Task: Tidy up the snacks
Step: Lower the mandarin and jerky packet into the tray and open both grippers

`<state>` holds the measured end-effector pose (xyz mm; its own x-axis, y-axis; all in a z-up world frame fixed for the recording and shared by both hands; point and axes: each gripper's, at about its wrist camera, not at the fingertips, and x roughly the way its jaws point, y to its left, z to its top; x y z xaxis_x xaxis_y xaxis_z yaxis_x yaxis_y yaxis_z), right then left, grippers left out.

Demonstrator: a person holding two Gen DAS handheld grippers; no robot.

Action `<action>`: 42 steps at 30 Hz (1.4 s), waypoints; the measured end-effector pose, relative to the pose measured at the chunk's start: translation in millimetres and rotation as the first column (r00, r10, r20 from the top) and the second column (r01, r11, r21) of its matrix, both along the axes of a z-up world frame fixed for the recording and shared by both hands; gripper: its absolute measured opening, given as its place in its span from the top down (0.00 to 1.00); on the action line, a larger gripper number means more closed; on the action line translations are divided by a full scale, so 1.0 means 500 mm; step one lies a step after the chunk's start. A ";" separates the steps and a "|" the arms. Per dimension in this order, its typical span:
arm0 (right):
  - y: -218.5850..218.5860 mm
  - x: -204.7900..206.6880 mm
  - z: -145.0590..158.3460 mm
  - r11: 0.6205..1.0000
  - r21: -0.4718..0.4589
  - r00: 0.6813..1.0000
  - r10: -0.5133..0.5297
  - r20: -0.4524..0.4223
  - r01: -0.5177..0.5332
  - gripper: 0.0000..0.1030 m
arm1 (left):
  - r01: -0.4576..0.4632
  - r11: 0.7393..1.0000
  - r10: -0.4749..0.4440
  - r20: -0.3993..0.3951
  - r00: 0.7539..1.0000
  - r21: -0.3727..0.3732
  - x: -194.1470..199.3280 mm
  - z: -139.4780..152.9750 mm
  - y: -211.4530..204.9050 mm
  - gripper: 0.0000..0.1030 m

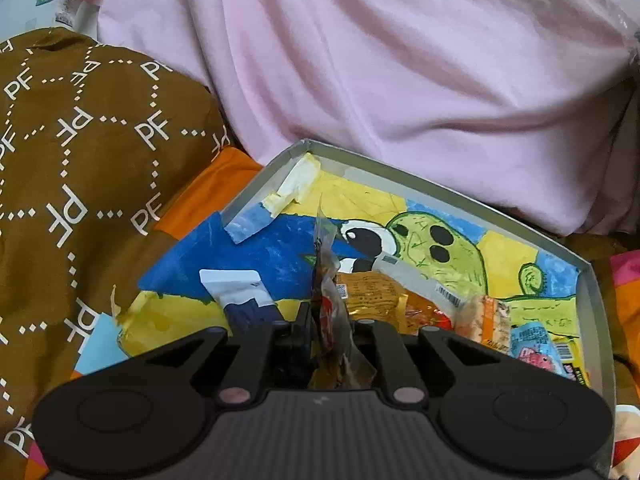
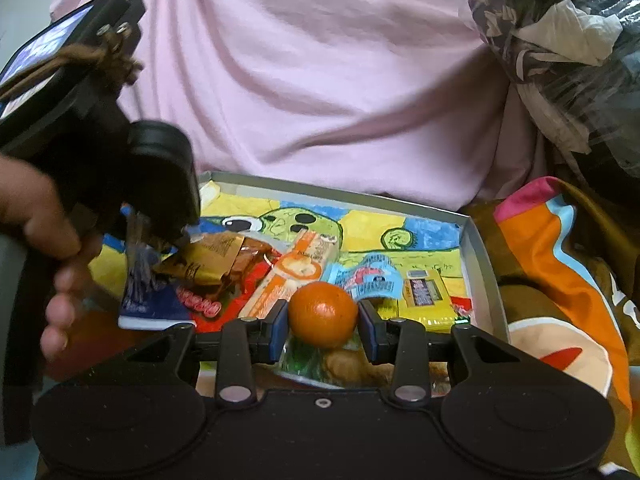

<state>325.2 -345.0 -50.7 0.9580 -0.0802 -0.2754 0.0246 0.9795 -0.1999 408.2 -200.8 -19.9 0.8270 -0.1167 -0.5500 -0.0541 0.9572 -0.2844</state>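
Left tongs (image 1: 328,320) are pinched shut on a clear wrapper (image 1: 326,280), held edge-up over the tray (image 1: 440,188). Right tongs (image 2: 323,316) grip an orange (image 2: 322,314) between both pads, low over the tray's near end. Inside the tray, on a cactus drawing (image 2: 304,220), lie a gold packet (image 2: 212,256), an orange-and-white bar (image 2: 296,268), a blue packet (image 2: 372,284) and a yellow one (image 2: 424,292). Pink cloth (image 2: 320,80) lies behind the tray.

A rumpled pale pink cloth (image 1: 400,60) filled the upper frame, with a brown PF-patterned fabric (image 1: 80,152) at left and a crumpled dark plastic bag (image 2: 560,40) upper right.
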 end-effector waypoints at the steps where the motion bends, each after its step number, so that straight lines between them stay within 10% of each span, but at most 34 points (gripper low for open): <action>1: -0.001 0.005 0.000 1.000 0.005 1.000 -0.002 0.004 0.002 0.62 | 0.002 1.000 -0.002 -0.003 1.000 0.003 0.002 -0.003 0.001 0.89; 18: -0.026 0.036 -0.007 0.998 0.056 0.998 -0.013 0.060 0.010 0.57 | 0.010 1.000 -0.011 0.033 0.999 0.010 0.016 -0.013 0.006 0.62; 23: -0.022 0.033 -0.007 0.998 0.059 0.998 -0.007 0.061 0.004 0.46 | 0.016 1.000 -0.016 0.051 0.999 0.008 0.003 -0.009 0.001 0.40; 42: -0.022 0.010 0.018 0.996 0.093 0.994 -0.016 0.108 0.006 0.18 | -0.004 0.999 0.007 0.091 0.996 -0.039 -0.019 0.004 0.013 0.13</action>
<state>330.0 -356.1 -41.9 0.9817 -0.0701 -0.1769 0.0522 0.9932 -0.1036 398.6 -194.3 -17.7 0.8739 -0.1318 -0.4679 -0.0317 0.9450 -0.3255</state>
